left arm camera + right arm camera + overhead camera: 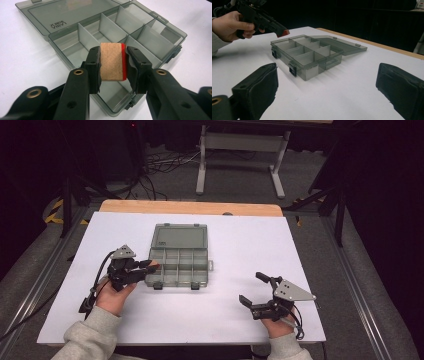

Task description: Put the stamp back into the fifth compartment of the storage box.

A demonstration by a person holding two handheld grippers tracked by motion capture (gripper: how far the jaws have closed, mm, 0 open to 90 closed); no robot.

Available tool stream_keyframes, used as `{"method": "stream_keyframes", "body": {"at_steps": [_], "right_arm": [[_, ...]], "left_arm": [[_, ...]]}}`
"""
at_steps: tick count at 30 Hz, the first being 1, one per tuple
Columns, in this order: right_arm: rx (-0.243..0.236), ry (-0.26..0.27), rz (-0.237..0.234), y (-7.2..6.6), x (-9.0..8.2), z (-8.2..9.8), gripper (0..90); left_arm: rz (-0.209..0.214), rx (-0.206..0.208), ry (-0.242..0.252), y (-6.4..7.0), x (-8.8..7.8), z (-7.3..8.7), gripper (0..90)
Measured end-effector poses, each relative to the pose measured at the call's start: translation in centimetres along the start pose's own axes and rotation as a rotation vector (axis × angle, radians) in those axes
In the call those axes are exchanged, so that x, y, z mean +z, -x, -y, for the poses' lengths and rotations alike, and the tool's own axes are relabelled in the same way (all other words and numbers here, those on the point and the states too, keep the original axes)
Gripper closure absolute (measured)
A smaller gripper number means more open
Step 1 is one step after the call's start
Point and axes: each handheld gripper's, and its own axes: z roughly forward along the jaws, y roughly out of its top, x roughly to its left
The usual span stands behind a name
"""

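A smoky clear plastic organizer box (177, 262) lies open in the middle of the white table, its lid (179, 237) folded flat toward the far side and its several compartments (110, 32) bare. My left gripper (148, 266) hovers over the box's near-left corner, shut on a small tan block with a red face (112, 62). In the right gripper view that block (284, 32) shows as a red tip above the box (309, 56). My right gripper (252, 289) rests at the table's near right, open, with nothing between its pads (259, 86).
The white table top (240, 245) has a wooden strip (190, 208) along its far edge. Beyond it stand a metal frame (240, 155) and cables on a dark floor. Bare table lies between the box and the right gripper.
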Motion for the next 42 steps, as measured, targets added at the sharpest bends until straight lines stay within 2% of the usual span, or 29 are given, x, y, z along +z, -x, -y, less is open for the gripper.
{"method": "stream_keyframes", "body": {"at_steps": [2, 6, 10, 14, 20, 23, 24, 42], "right_arm": [[0.001, -0.001, -0.001, 0.0, 0.0, 0.0, 4.9], [0.002, 0.000, -0.002, 0.0, 0.0, 0.0, 4.9], [0.003, 0.000, -0.001, 0.1, 0.0, 0.0, 4.9], [0.003, 0.000, -0.001, 0.1, 0.0, 0.0, 4.9], [0.003, -0.001, -0.003, 0.1, 0.0, 0.0, 4.9], [0.005, 0.001, -0.004, 0.1, 0.0, 0.0, 4.9], [0.005, 0.001, -0.005, 0.1, 0.0, 0.0, 4.9], [0.001, 0.002, -0.009, 0.1, 0.0, 0.0, 4.9]], "left_arm": [[-0.004, 0.006, -0.018, 0.0, 0.1, 0.0, 65.5], [0.001, -0.008, -0.028, 0.0, 0.2, 0.1, 65.5], [-0.006, -0.002, -0.041, 0.1, 0.3, 0.1, 65.5], [0.002, -0.025, -0.058, 0.1, 0.5, 0.1, 65.5], [-0.001, -0.031, -0.070, 0.2, 0.6, 0.1, 65.5], [-0.007, -0.011, -0.076, 0.2, 0.7, 0.1, 65.4], [-0.005, -0.019, -0.083, 0.3, 0.7, 0.1, 65.5], [-0.018, -0.002, -0.130, 0.4, 1.2, 0.3, 65.4]]}}
